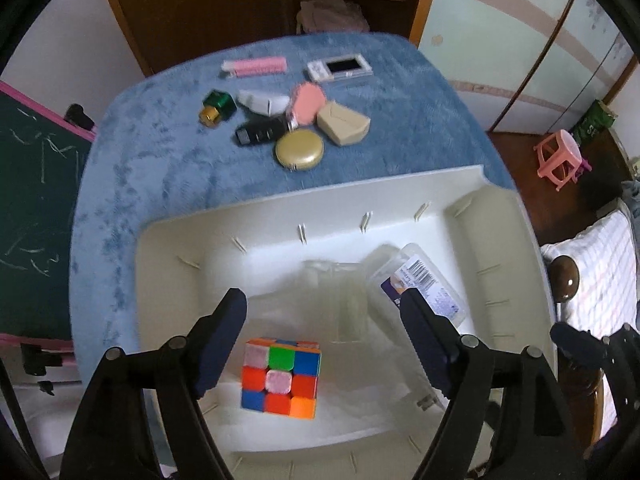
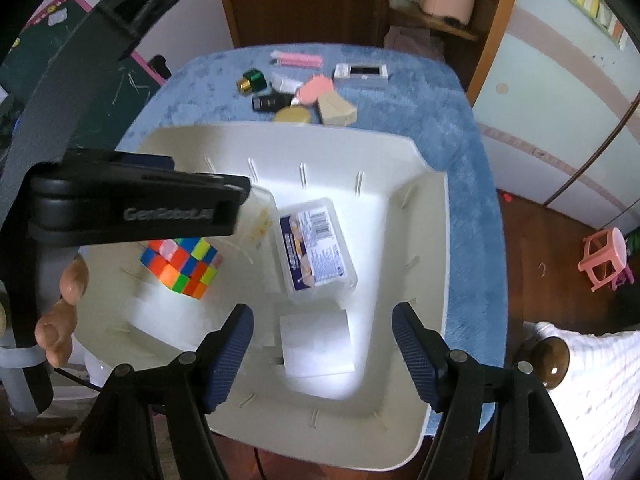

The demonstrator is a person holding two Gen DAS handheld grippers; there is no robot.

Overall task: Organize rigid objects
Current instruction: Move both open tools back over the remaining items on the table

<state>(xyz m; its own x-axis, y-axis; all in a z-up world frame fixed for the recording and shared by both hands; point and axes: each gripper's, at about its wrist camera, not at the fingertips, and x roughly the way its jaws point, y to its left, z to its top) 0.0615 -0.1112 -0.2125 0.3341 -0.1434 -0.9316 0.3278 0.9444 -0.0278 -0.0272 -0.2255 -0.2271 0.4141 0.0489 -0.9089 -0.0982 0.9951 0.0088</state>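
Two grippers hang over a cream plastic bin (image 1: pixel 168 280) on a blue plush-covered table (image 1: pixel 132 152). Between the spread, empty fingers of the left gripper (image 1: pixel 326 334) a multicoloured puzzle cube (image 1: pixel 280 378) rests on the bin floor. Just beyond the left gripper's right finger lies a clear plastic box with a barcode label (image 1: pixel 420 284). The right gripper (image 2: pixel 322 344) is likewise wide apart and holds nothing, the labelled box straight ahead of its tips. Well beyond both, a gold round compact (image 1: pixel 299 150), a pink octagonal case (image 1: pixel 307 102) and a green-and-gold bottle (image 1: pixel 218 107) lie clustered on the cloth.

Black gripper arms with silver pivot screws carry ribbed navy fingers (image 2: pixel 234 354); one body reads "GenRobot.AI".
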